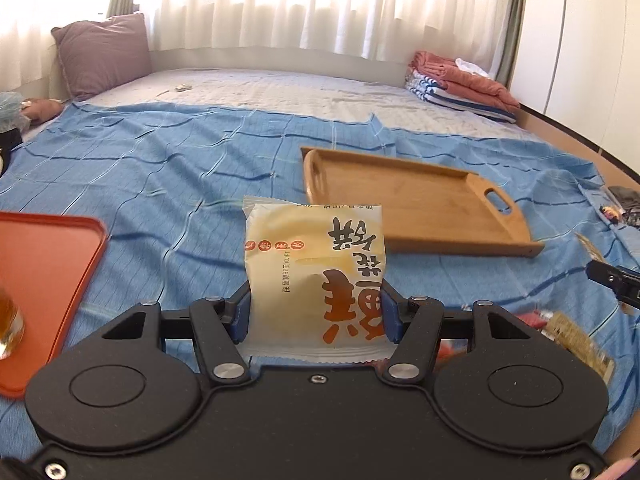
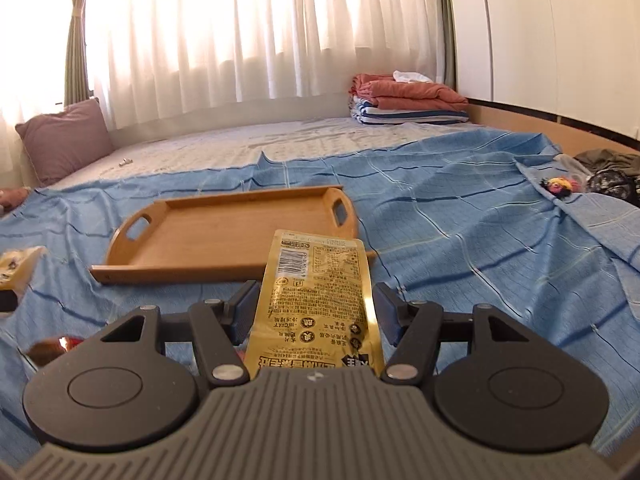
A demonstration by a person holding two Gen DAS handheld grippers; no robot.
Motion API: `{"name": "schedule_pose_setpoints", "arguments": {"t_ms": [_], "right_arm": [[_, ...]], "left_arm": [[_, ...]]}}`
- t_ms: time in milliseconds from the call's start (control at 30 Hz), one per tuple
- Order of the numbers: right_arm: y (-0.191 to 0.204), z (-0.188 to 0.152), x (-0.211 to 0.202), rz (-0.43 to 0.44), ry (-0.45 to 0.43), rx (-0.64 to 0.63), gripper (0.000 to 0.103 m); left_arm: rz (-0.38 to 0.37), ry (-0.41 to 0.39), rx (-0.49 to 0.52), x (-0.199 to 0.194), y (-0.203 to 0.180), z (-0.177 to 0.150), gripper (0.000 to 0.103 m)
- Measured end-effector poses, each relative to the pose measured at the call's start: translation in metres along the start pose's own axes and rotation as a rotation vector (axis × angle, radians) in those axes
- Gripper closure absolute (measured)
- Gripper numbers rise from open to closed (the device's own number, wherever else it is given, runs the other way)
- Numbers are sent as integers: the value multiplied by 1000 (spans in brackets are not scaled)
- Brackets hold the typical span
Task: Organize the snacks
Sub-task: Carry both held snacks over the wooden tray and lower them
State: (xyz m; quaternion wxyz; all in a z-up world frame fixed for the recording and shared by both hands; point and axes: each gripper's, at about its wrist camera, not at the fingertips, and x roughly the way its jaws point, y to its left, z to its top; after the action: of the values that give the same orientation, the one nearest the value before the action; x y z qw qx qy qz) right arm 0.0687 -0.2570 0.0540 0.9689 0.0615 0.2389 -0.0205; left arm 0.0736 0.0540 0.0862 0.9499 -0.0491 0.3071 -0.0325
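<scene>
Fingers point(image 1: 243, 312) of the left hand-held gripper point(image 1: 314, 304) are clamped on the lower sides of a pale pastry packet point(image 1: 314, 268), which stands upright between them above the bed; the right hand-held gripper point(image 2: 314, 304) likewise grips a gold foil pouch point(image 2: 316, 300) by its lower half, its top leaning toward the wooden tray point(image 2: 224, 236). Both packs look light. The pastry packet seems to be a soft pillow wrap around a crumbly cake, so a hard squeeze would likely crush it, and the side seams or crimped ends look the safer places to pinch. The foil pouch appears slick and floppy, so it may slide or fold over unless held low and firmly on its flat faces. Ahead of both lies the wooden tray, bare inside, resting on the blue sheet point(image 1: 160, 168); it has a low raised rim and cut-out handles at its two ends, so a pack must be lifted over the near edge, not pushed. An orange tray point(image 1: 48, 264) sits at the left, with a glass of amber liquid point(image 1: 10, 320) at its near corner that a careless swing could tip. More snacks point(image 1: 576, 336) lie on the sheet to the right, near the other gripper's tip. Beyond the trays the bed is wide and open as far as the pillow point(image 1: 104, 54) and folded blankets point(image 1: 460, 80), leaving plenty of room to move.
</scene>
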Motion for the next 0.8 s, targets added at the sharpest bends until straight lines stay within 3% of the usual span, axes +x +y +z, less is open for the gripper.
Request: {"name": "schedule_pose_setpoints", "arguments": {"t_ms": [267, 467, 800], "right_arm": [[11, 51, 50, 84, 38, -36, 39], [21, 81, 102, 139, 106, -64, 39], [20, 83, 179, 115, 243, -53, 39]], "left_arm": [[-78, 20, -23, 40, -15, 63, 45], [-84, 70, -26, 91, -34, 100, 45], [-16, 193, -30, 188, -54, 104, 45]]}}
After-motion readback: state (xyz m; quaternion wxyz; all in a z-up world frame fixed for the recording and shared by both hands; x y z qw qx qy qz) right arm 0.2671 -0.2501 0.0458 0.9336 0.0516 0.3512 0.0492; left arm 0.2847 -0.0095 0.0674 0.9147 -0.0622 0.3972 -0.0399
